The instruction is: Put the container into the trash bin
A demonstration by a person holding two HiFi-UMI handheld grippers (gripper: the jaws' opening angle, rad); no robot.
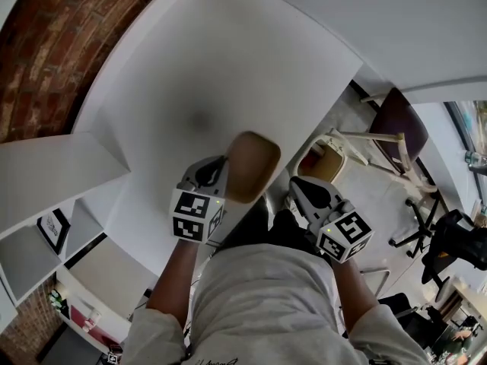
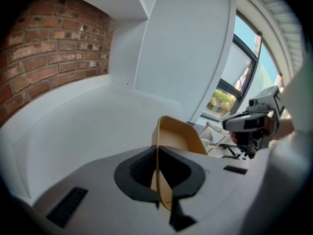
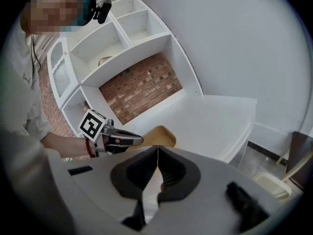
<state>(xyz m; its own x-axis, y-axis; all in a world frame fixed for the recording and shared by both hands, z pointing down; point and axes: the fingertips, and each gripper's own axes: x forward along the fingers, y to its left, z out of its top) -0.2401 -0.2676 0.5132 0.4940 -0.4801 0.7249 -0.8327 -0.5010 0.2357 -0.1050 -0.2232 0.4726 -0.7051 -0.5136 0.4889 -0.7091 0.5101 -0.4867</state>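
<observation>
Container, tan, shallow, plastic [image 1: 255, 166]: rim pinched in the closed jaws of the left gripper [image 1: 223, 175], held over the white worktop's [image 1: 190, 90] near edge. Right gripper [image 1: 298, 187]: jaws together, empty. Step: carrying, probably. Next: reach the cream bin [image 1: 337, 149] off the worktop, then release.

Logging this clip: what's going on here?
A person holds a gripper in each hand. The left gripper is clamped on the rim of a tan container, held over the edge of the white table. The right gripper is shut and empty. What looks like the bin stands on the floor nearby; the container isn't in it yet.
</observation>
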